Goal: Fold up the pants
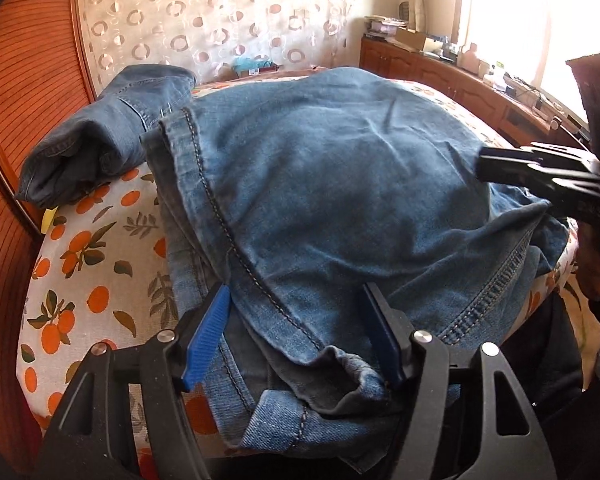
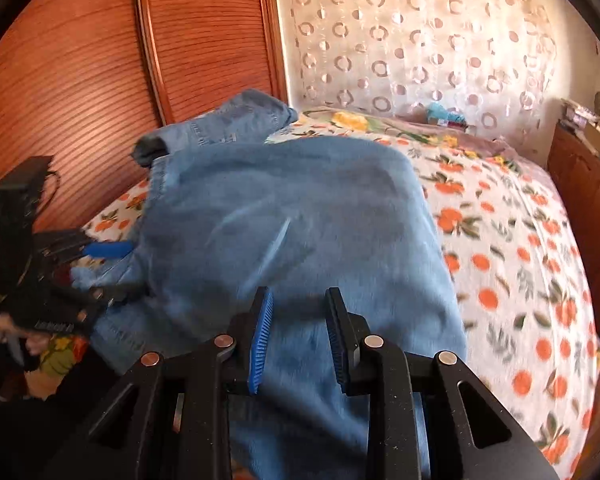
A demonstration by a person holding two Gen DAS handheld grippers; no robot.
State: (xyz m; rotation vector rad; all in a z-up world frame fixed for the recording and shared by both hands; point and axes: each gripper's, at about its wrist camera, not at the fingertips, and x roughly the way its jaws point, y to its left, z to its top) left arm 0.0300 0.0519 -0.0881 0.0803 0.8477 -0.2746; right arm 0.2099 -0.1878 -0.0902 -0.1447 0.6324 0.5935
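**Jeans half folded on the bed, both grippers at the near edge**

Wooden slatted wardrobe doors (image 2: 80,92) stand left of the bed (image 2: 520,240), whose orange-print cover carries the blue jeans (image 1: 332,184). Left of those jeans, against the doors, lies a second bundle of denim (image 1: 100,136), rumpled and apart from the work. The jeans themselves lie doubled over, a stitched seam running down their left side and a hem corner turned up at the near edge. The left gripper (image 1: 296,332) stands spread, that hem corner between its blue pads, which do not press on it. Right of it, the right gripper (image 2: 300,340) hovers over the smooth upper layer, jaws narrowly apart with nothing between them.

The fold looks midway: one doubling made, the bundle not yet compact. The next move probably calls for closing on the near hems and carrying them across evenly, keeping layers aligned.
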